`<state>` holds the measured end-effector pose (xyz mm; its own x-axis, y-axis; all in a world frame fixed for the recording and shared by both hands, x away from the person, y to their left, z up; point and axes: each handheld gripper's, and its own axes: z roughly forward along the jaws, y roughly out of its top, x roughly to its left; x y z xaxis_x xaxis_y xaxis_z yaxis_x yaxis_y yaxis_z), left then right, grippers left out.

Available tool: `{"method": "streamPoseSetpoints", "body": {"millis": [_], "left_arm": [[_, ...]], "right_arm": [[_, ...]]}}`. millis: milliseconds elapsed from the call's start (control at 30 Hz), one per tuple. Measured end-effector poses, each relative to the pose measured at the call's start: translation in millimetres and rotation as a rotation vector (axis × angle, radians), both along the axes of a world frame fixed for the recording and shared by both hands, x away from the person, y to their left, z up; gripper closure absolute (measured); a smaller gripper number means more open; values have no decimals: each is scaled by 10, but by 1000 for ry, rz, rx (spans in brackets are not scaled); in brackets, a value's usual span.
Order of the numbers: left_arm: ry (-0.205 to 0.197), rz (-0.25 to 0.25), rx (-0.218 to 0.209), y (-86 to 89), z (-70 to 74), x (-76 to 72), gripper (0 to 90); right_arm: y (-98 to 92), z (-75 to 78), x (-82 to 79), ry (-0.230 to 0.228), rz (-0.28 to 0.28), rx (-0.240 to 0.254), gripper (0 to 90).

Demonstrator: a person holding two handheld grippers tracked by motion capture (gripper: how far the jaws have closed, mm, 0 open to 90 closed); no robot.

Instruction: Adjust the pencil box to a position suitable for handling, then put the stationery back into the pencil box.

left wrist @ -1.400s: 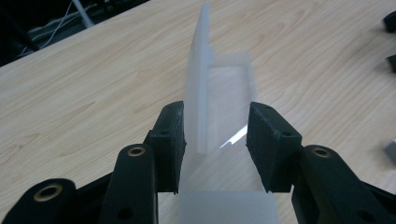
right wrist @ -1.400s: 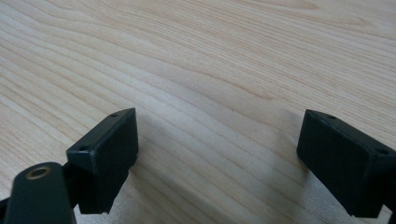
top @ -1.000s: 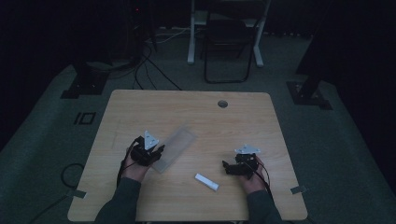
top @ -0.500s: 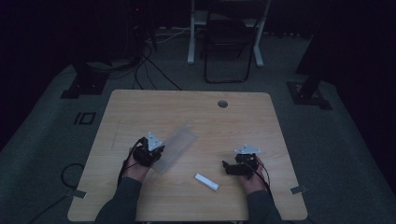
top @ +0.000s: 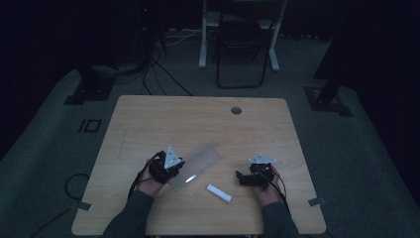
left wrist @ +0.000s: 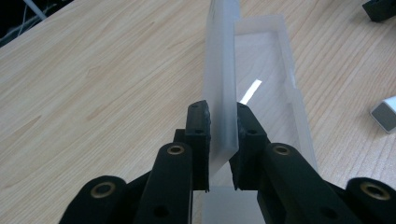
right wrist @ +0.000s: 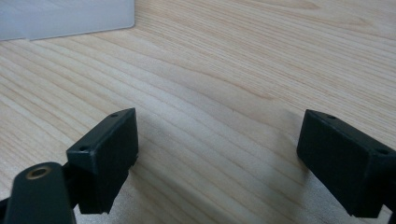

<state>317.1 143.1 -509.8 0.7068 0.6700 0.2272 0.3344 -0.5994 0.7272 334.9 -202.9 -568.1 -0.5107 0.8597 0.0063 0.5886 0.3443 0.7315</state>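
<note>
I have the left gripper (left wrist: 223, 135) pinched tight on the side wall of the clear plastic tray (left wrist: 261, 79). Its jaws have just been closing, and now the thin wall sits squeezed between the two black pads. The tray lies on the wooden table (top: 163, 119), a little in front of my left hand (top: 148, 183), and it reaches away toward the middle of the table.

I think this tray is very light and quite stiff, but the wall is thin, so it could bend or crack if I squeeze too hard. The plastic looks smooth and shiny (a bright strip of light bounces off its floor), so it may slip out if I pull fast. The wall near the tray's end is a good place to hold, because there is an edge to pinch. Holding just one wall may let the tray tip or swing when it comes up.

My left gripper points along the tray, low over the table. My right gripper (right wrist: 219, 154) hangs wide open just above the bare wood, with nothing between its jaws. A small white block (top: 219, 193) lies between my two hands, touching neither.
</note>
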Motion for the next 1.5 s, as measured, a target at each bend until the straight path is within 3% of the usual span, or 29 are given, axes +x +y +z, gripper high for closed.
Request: {"method": "streamPoseSetpoints", "body": {"millis": [400, 500, 600, 667, 833, 1500], "left_arm": [[-8, 37, -10, 28, 24, -7, 685], [-12, 51, -36, 32, 46, -46, 613], [-14, 50, -48, 38, 58, -72, 590], [-17, 55, -80, 41, 83, -101, 576], [-27, 45, -113, 28, 124, -143, 557], [-49, -25, -153, -103, 280, -267, 542]], "right_arm": [[0, 0, 0, 0, 0, 0, 124], [0, 0, 0, 0, 0, 0, 124], [0, 0, 0, 0, 0, 0, 124], [0, 0, 0, 0, 0, 0, 124], [0, 0, 0, 0, 0, 0, 124], [0, 0, 0, 0, 0, 0, 124]]}}
